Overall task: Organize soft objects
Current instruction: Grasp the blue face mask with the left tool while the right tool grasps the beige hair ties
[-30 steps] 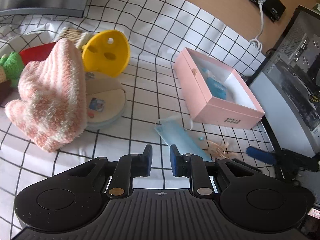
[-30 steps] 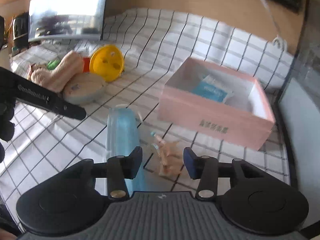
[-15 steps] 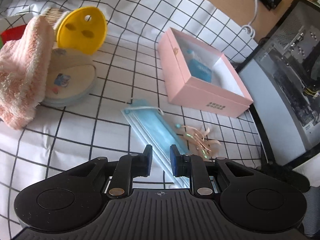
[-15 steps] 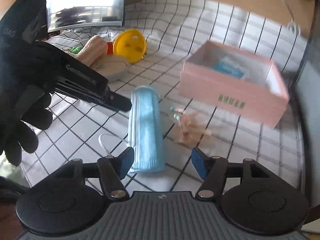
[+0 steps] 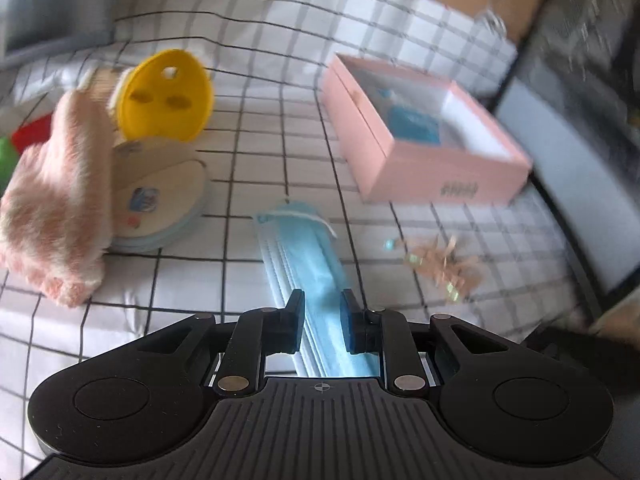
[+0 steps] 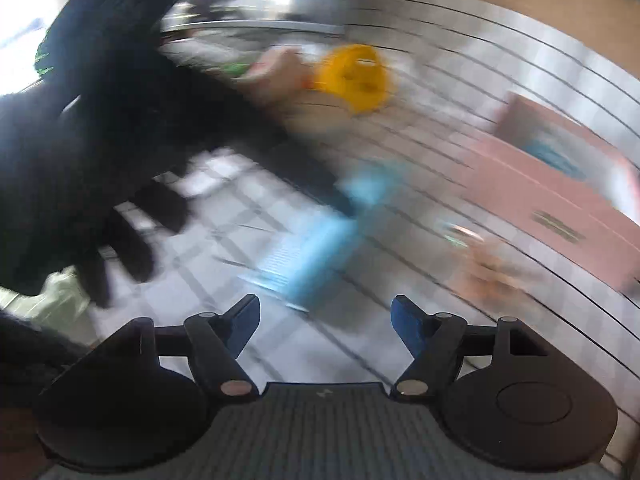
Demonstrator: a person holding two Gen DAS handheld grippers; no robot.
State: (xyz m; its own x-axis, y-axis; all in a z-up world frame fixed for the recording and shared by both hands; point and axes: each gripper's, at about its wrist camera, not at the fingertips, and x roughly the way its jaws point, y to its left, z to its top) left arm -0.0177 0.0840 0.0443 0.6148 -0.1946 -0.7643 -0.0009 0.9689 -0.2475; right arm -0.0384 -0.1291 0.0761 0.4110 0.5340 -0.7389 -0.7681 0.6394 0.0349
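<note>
A blue face mask [image 5: 304,248] lies flat on the checked cloth. My left gripper [image 5: 322,314] hovers over its near end, jaws slightly apart, with the mask showing between the fingertips. In the blurred right wrist view the mask [image 6: 316,240] lies ahead of my right gripper [image 6: 325,320], which is wide open and empty. The pink open box [image 5: 424,172] with a blue packet inside stands to the right. A pink fuzzy sock [image 5: 56,208] lies at the left.
A yellow plastic lid [image 5: 166,98] and a round beige pad [image 5: 160,204] sit left of the mask. Small peach hair clips [image 5: 440,264] lie right of it. A computer case [image 5: 576,176] stands at the far right. The gloved hand holding the left gripper [image 6: 100,152] fills the left of the right wrist view.
My left gripper has moved over the mask's near end. My right gripper has opened wider and is swinging fast, blurring its view.
</note>
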